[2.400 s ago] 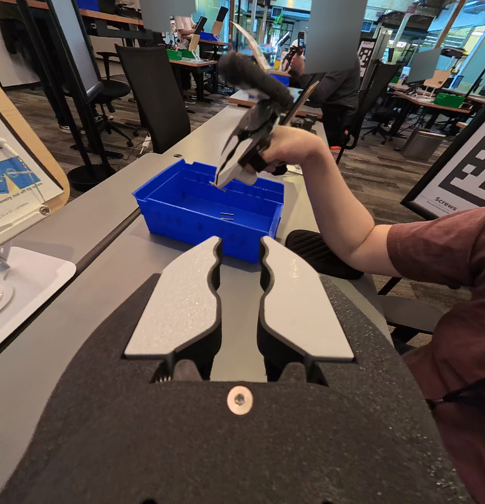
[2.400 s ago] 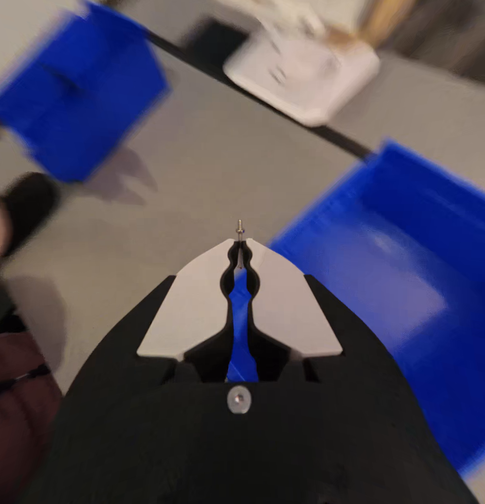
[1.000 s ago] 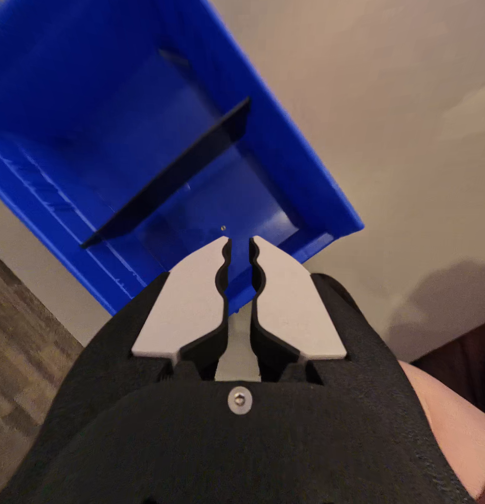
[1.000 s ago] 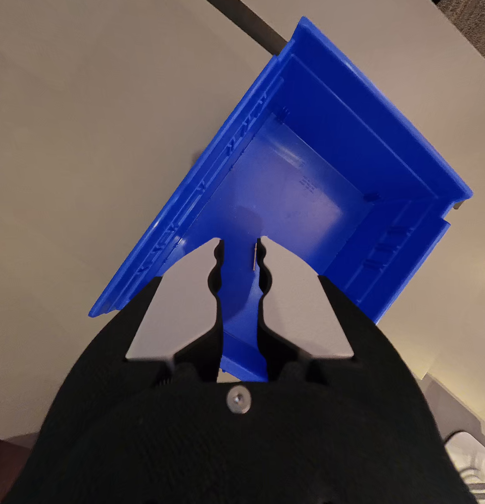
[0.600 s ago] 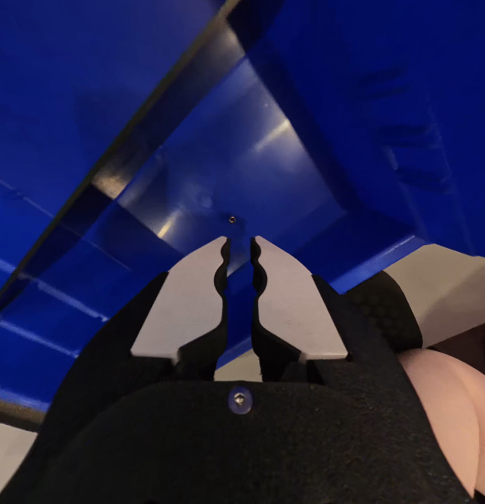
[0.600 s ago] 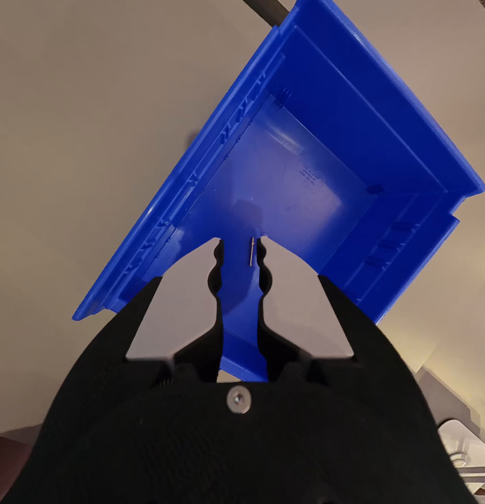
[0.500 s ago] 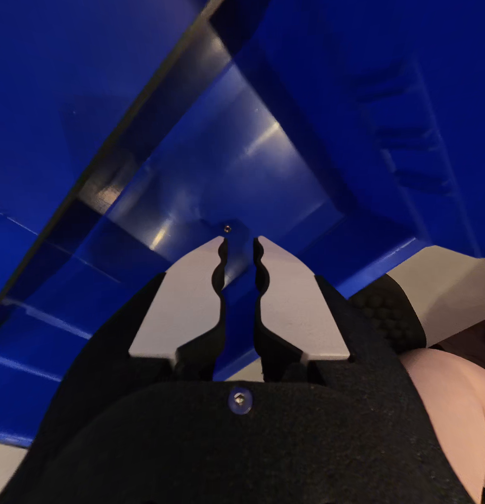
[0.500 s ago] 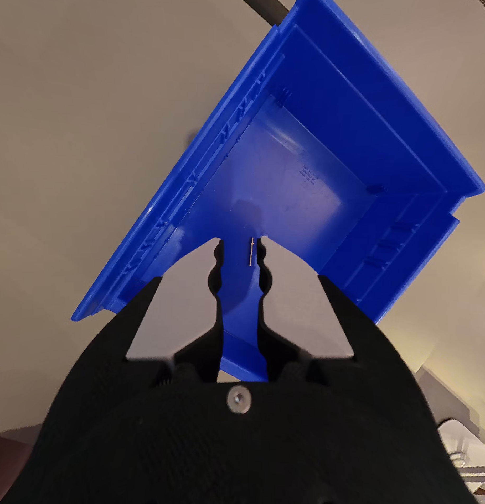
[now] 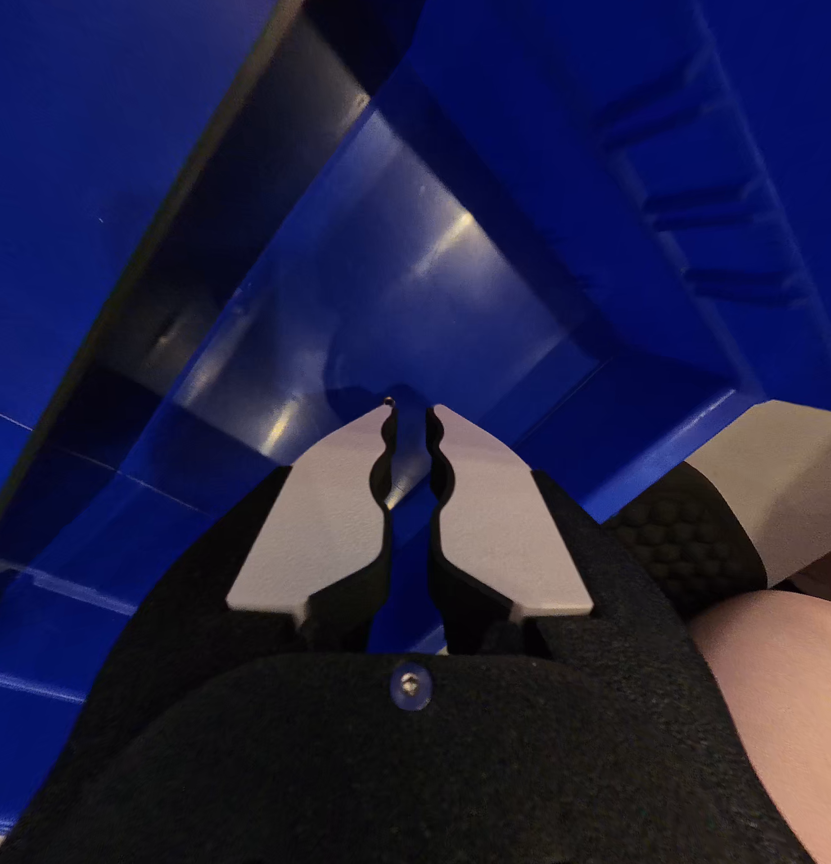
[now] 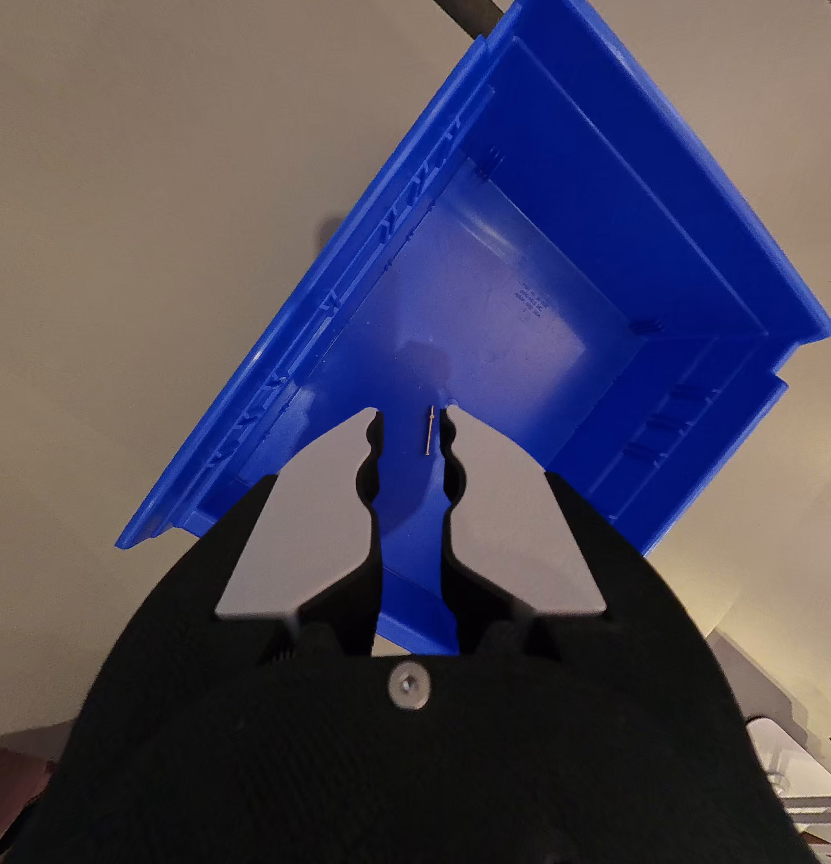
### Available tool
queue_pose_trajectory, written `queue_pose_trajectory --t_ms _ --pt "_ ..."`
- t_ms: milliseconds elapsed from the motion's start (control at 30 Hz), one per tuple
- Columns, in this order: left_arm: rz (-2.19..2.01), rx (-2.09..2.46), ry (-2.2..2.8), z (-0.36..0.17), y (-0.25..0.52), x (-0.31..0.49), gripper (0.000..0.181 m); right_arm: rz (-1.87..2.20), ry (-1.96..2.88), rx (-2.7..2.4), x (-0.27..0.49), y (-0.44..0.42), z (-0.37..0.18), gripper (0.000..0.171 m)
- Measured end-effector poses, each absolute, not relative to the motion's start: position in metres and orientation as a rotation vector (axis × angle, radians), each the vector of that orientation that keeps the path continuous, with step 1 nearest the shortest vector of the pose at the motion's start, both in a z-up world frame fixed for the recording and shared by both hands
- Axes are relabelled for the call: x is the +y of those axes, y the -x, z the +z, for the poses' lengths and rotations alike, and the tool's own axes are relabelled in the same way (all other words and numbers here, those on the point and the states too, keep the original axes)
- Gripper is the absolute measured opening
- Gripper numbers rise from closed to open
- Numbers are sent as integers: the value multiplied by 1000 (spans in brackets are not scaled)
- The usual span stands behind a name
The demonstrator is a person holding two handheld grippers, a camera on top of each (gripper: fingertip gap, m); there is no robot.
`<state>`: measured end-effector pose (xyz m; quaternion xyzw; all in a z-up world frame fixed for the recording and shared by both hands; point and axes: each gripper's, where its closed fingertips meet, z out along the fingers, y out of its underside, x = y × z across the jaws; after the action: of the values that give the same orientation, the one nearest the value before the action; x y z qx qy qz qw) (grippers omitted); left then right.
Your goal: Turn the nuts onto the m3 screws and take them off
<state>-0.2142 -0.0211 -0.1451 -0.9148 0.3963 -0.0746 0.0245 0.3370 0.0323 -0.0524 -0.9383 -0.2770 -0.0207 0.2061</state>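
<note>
Screw (image 10: 428,430) lies on blue bin (image 10: 685,224) floor, frame centre, between right gripper (image 10: 410,410) jaws, parted, empty. Nut (image 9: 388,400) beside left gripper (image 9: 408,409) tip, jaws narrowly apart, empty. Pickup step; next closing squarely on each.

**Nut and screw, each in its own blue bin**

A tiny round metal nut (image 9: 388,399) lies on the glossy floor of a blue bin (image 9: 591,140), in the compartment on the near side of a dark divider, just at the tip of the left claw's left finger. In the right wrist view a thin, pale brass-coloured M3 screw (image 10: 428,430) lies flat on the floor of a second blue bin (image 10: 614,210), head end pointing away, close beside the right finger's inner edge, touching neither finger
</note>
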Motion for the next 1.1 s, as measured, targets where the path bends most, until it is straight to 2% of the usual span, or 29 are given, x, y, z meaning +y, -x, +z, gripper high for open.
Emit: queue_pose_trajectory --t_ms 633,1100 --pt "-226 1255 2814 -155 219 -18 16 -50 2660 -785 30 -337 -61 24" --pt "-200 1263 2801 -157 221 -15 5 -54 2680 -816 26 -335 -65 24"
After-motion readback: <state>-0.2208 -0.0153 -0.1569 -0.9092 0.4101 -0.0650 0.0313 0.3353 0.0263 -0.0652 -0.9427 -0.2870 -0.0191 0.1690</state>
